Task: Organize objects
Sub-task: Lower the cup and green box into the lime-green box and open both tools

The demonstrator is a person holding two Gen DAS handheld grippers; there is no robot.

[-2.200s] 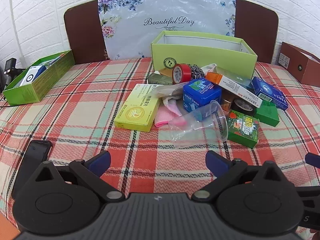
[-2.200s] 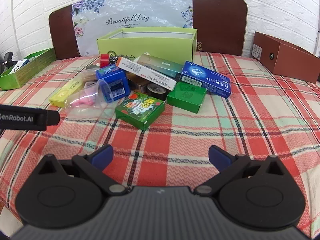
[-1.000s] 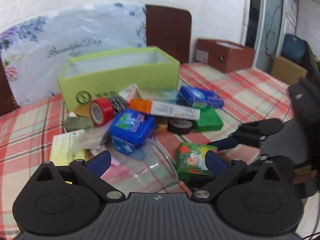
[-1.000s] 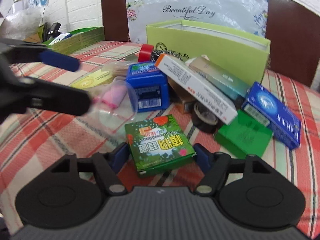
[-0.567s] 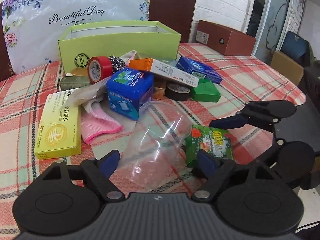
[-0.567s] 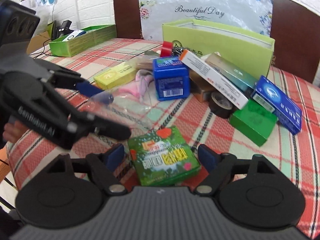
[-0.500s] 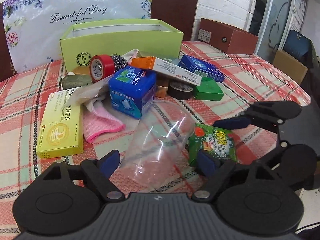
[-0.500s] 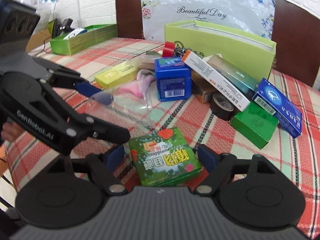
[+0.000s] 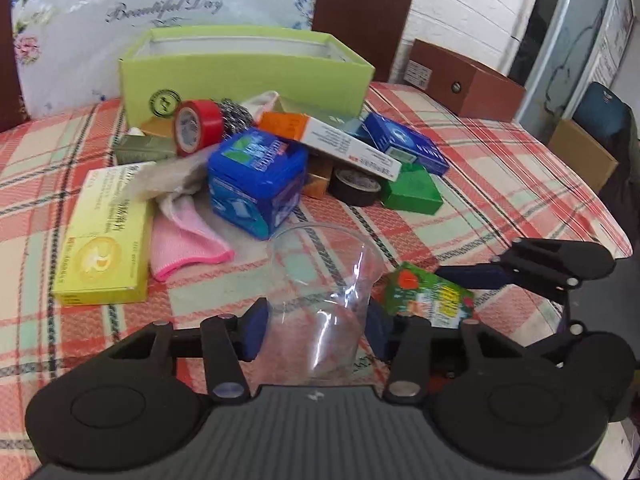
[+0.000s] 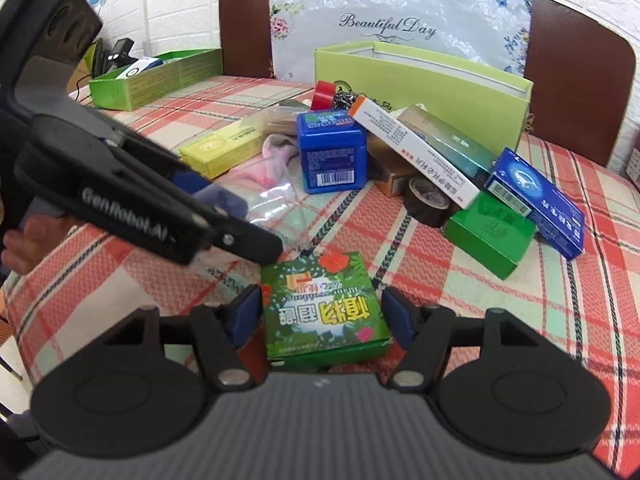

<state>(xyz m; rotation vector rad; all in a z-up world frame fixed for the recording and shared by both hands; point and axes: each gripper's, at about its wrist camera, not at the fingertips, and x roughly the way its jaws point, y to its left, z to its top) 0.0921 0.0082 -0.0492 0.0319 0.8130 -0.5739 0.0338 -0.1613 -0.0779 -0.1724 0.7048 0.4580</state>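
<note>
My left gripper [image 9: 318,328] is shut on a clear plastic cup [image 9: 324,280] that lies on its side, its pads pressing both walls. My right gripper [image 10: 322,314] is shut on a green floral box [image 10: 320,304] on the plaid cloth, pads touching its two sides. The left gripper also shows in the right wrist view [image 10: 240,236], and the right gripper in the left wrist view [image 9: 480,276]. Behind lies a pile: a blue square tin [image 9: 256,180], a yellow box [image 9: 104,236], a pink cloth [image 9: 184,240], red tape [image 9: 196,126].
A lime open box [image 9: 244,76] stands behind the pile. A long orange-white box [image 9: 332,140], dark tape roll [image 9: 356,188], small green box [image 9: 412,192] and blue box [image 9: 404,144] lie right. A green tray [image 10: 152,76] sits far left, a brown box [image 9: 464,84] far right.
Both grippers moved in from open table onto the pile's front. The left jaws closed around the cup; the right jaws closed on the green floral box.
</note>
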